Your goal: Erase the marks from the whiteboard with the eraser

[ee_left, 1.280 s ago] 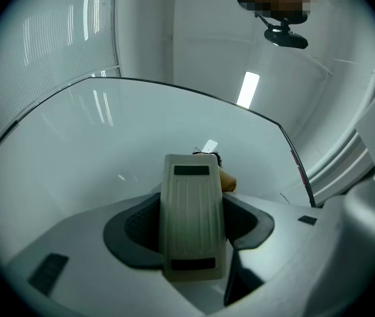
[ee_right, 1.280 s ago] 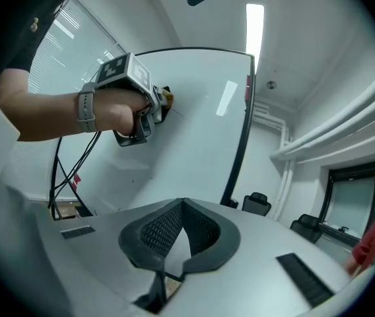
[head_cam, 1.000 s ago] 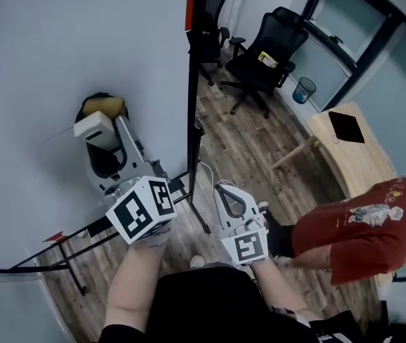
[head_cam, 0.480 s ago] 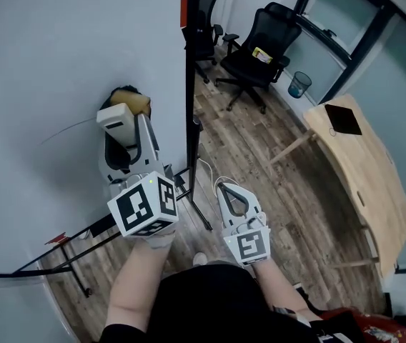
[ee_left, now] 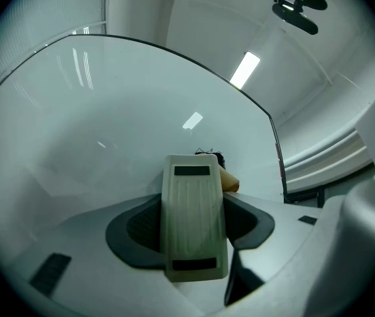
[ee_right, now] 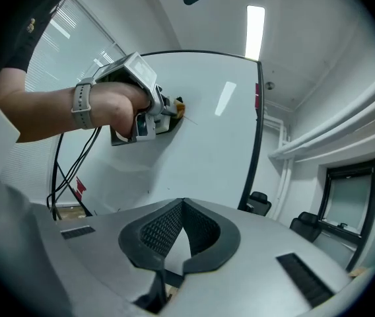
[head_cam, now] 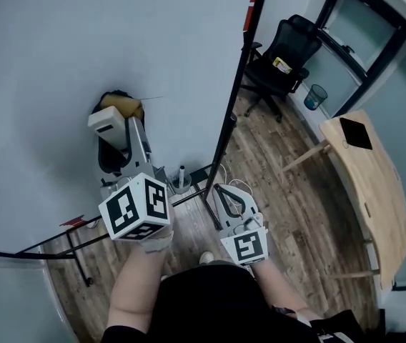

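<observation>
My left gripper is shut on the eraser, a white block with a tan felt pad. The pad presses flat against the whiteboard. A black scribble shows round the pad's top, and a short thin line runs off to its right. In the left gripper view the eraser stands upright between the jaws, with the scribble just past its tip. My right gripper hangs low beside the board's right edge, shut with nothing in it; in the right gripper view its jaws meet.
The board's black side post slants down to a stand with a tray and a small cup. Beyond it are a black office chair, a blue bin and a wooden table on the wood floor.
The eraser has slid left, away from the board's right edge. The long thin line that lay to its left no longer shows. A person in a red shirt has left the view.
</observation>
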`<state>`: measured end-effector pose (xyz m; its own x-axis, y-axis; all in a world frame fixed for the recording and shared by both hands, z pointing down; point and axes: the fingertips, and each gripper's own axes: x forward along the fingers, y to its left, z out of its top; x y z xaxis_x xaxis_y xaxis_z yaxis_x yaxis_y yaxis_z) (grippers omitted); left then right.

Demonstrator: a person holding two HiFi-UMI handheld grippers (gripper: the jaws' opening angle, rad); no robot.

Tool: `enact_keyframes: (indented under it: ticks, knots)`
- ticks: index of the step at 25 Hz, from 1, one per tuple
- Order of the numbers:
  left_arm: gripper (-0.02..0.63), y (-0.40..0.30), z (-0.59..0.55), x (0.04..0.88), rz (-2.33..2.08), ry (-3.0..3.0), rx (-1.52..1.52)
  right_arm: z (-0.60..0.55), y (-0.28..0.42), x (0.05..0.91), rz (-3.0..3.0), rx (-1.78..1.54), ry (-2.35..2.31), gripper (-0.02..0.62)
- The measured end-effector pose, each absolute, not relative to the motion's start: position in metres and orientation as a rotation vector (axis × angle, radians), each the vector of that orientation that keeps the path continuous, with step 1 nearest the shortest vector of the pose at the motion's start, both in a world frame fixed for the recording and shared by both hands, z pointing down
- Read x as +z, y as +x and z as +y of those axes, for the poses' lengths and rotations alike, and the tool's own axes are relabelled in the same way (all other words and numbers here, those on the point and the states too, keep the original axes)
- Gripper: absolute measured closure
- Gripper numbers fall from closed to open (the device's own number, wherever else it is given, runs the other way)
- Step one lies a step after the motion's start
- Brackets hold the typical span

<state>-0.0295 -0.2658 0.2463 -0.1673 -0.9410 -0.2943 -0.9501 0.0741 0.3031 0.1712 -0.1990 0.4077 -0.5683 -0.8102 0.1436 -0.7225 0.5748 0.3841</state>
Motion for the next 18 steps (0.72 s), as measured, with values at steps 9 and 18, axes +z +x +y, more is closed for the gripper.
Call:
enact_keyframes:
  ticks: [9,18]
  knots:
    - [0.347,-0.111,-0.228,0.245,2.381,-1.867,0.593,-0.179,0.102,0.402,-2.573,-0.447,1.126,0.568]
    - [0.347,-0.084,-0.248,0.248,2.287,-1.717,-0.025,-0.174,0.100,0.398,-2.559,-0.455,1.132,0.568]
